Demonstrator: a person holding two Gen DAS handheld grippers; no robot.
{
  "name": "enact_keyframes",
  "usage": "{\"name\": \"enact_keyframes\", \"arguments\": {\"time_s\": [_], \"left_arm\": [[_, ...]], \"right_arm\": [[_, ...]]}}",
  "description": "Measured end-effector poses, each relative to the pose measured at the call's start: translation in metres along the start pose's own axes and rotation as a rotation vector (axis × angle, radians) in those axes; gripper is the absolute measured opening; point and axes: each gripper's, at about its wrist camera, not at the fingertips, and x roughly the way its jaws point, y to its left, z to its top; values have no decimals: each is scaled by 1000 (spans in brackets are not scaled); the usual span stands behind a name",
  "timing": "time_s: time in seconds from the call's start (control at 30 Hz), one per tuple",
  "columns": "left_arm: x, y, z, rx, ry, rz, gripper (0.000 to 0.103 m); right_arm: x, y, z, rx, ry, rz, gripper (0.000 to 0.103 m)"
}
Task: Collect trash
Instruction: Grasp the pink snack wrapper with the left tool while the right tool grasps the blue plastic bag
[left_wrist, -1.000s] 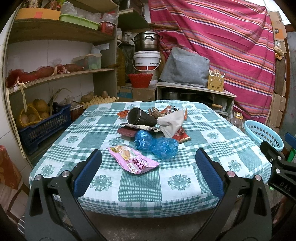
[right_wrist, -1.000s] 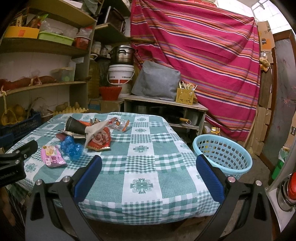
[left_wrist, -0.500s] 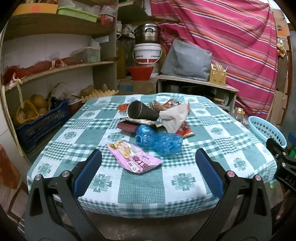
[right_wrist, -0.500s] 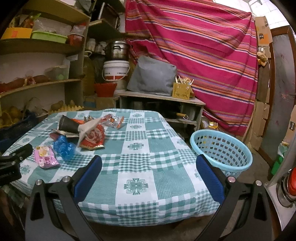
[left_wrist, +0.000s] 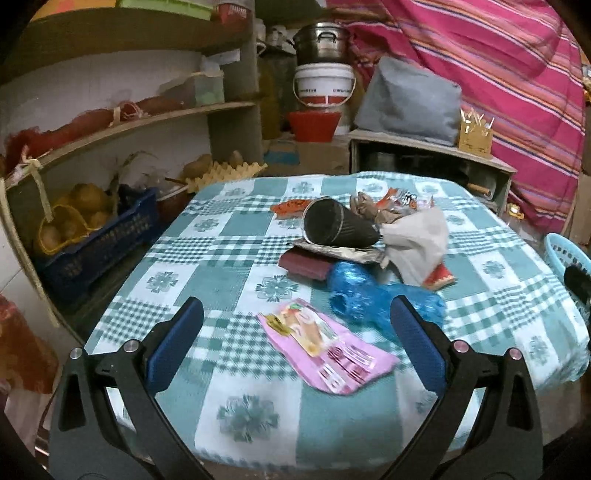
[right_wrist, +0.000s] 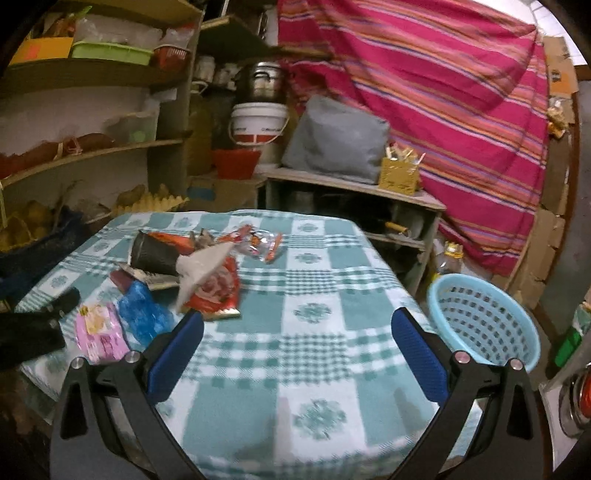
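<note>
Trash lies on a green checked tablecloth (left_wrist: 236, 266): a pink wrapper (left_wrist: 325, 350), a crushed blue bottle (left_wrist: 373, 299), a black cone cup (left_wrist: 336, 229), a white tissue (left_wrist: 421, 243), and red wrappers (right_wrist: 218, 291). My left gripper (left_wrist: 295, 339) is open and empty, just above the table's near edge with the pink wrapper between its fingers. My right gripper (right_wrist: 295, 343) is open and empty over the table's right half. A light blue basket (right_wrist: 484, 325) stands on the floor to the right of the table.
Wooden shelves (left_wrist: 122, 122) with produce and a blue crate (left_wrist: 99, 243) stand left of the table. A low cabinet (right_wrist: 351, 206) with a grey bag, a white bucket (left_wrist: 325, 88) and a striped curtain (right_wrist: 443, 92) are behind it.
Both grippers have moved forward and closer to the table. The left one now frames the pink wrapper. Both stay open and empty.
</note>
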Motion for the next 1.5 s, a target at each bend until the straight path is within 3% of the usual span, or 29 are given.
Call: {"name": "enact_keyframes", "arguments": {"time_s": [0.17,0.37,0.43,0.57,0.63,0.7,0.73,0.77,0.9,1.27,1.5], "left_arm": [[24,19,-7,-23,55,-39,98],[50,22,-14,-28,135,-81,97],[61,20,-18,-36,184,-108,93],[85,18,-23,-82,287,-182,63],[83,17,-22,-76,276,-178,53],[83,18,-21,-93,286,-215,33],[83,19,-21,-96,287,-217,29],[83,19,-21,-91,289,-214,19],[79,23,-17,-92,276,-223,6],[43,57,11,-53,134,-107,3],[47,80,9,-60,143,-68,3]], "right_arm": [[34,11,17,30,58,59,99],[61,10,3,8,87,-10,99],[66,6,-2,32,106,-15,99],[70,0,-2,58,107,-4,99],[72,2,-2,38,107,-14,99],[72,6,-4,23,114,-11,99],[72,8,-6,19,117,-5,99],[72,10,-7,15,119,0,99],[68,22,-8,-11,114,17,99],[62,65,-4,-49,96,111,99],[81,102,-12,-79,163,160,99]]}}
